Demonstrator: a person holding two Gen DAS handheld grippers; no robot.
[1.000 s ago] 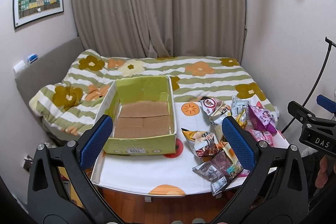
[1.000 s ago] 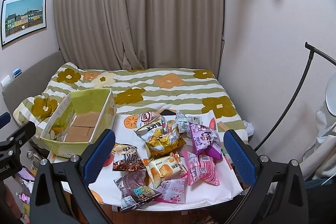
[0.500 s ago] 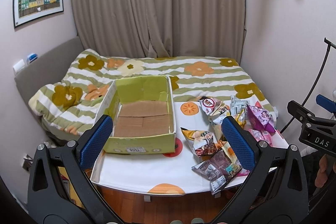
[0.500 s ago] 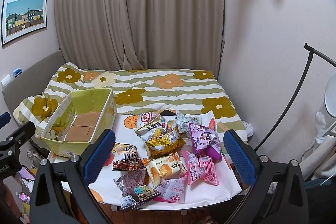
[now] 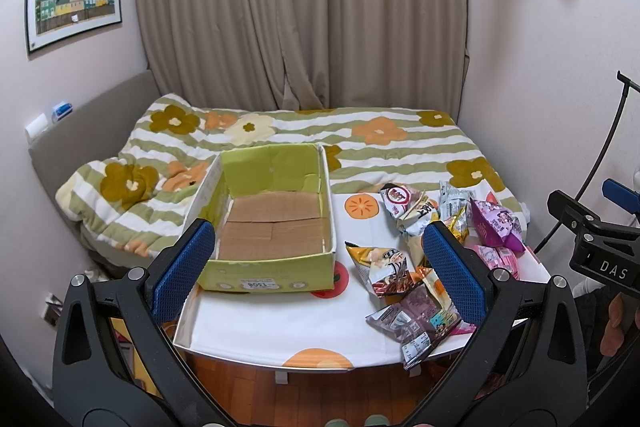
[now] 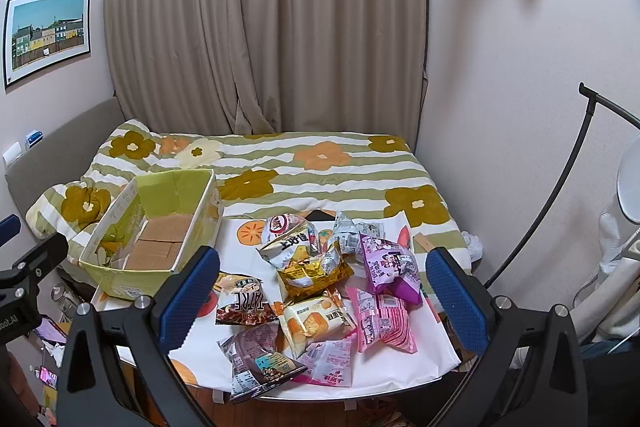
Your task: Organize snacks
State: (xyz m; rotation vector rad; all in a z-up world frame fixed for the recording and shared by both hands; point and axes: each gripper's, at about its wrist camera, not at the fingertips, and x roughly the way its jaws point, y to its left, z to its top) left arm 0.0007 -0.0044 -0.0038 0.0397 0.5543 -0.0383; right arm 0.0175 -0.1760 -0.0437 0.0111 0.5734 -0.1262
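Both tools, left (image 5: 318,269) and right (image 6: 322,287), wide apart; lowest snack packets (image 6: 320,291) half-hidden.

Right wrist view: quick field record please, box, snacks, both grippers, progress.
box: green carton, open top, on the table's left side
box contents: no snacks, bare cardboard floor
snacks: loose pile right of the box, packets overlapping
nearest packet: dark purple one at the front edge
left gripper: open, empty, above the table's front edge
right gripper: open, empty, above the pile
progress: nothing sorted yet
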